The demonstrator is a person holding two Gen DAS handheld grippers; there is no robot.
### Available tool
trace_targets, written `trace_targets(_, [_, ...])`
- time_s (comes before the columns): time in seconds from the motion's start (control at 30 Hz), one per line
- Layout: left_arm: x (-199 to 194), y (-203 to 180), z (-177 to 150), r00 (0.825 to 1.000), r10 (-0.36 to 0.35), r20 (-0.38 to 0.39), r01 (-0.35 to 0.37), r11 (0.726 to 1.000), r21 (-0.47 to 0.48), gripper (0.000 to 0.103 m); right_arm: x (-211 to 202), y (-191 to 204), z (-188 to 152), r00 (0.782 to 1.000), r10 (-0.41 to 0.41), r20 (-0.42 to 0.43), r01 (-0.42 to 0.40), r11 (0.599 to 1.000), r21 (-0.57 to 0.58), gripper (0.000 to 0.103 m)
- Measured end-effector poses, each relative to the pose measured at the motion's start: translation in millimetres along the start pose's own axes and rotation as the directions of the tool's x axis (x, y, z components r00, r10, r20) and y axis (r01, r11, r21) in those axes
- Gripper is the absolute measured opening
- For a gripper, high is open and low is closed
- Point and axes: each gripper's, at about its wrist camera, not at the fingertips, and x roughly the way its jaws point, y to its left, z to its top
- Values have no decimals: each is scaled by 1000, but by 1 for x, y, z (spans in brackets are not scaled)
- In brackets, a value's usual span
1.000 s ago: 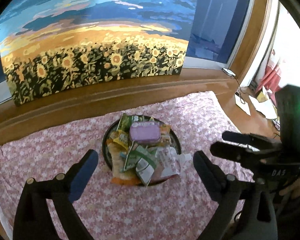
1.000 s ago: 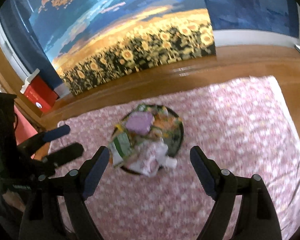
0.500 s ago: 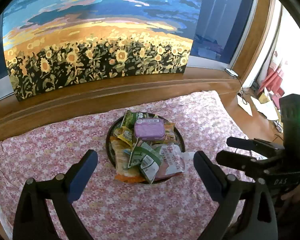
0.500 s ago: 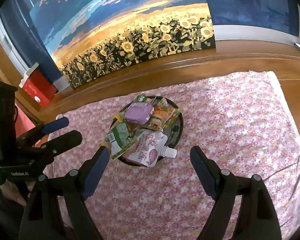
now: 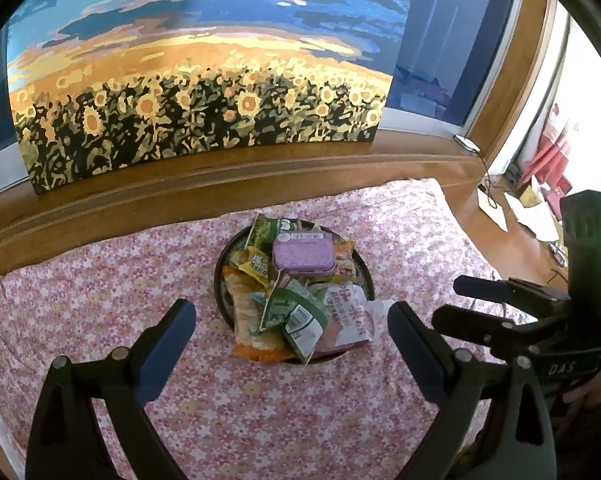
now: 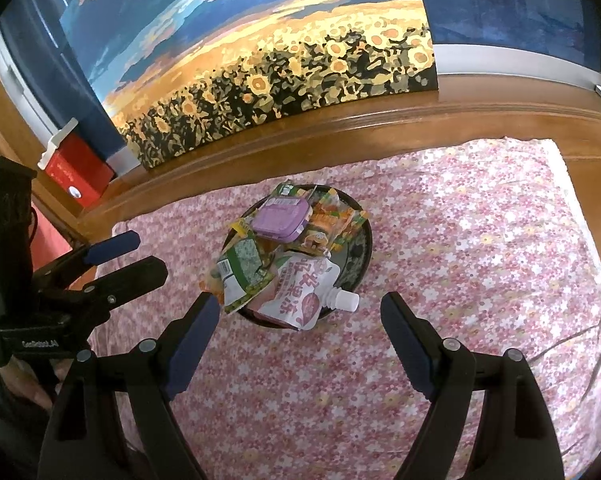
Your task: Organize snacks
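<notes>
Snacks (image 5: 288, 292) heaped on dark tray (image 6: 362, 256); purple box (image 6: 279, 221) topmost

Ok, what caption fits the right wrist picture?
Open right gripper hovers before a snack-piled dish on flowered cloth.

Pink floral cloth (image 5: 100, 288), purple case (image 5: 303, 255)

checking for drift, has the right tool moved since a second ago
Yes. In the right wrist view the dark tray of snacks sits higher and farther beyond the open right tool than it did a second earlier, so the tool has pulled back from it.
</notes>
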Motion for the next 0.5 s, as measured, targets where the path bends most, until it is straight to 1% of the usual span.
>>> trace_targets(0.5, [1, -1, 1, 1000, -3, -14, 3, 1000, 2, 99, 4, -1, 0, 1000, -1, -18, 1, 1000, 3, 85])
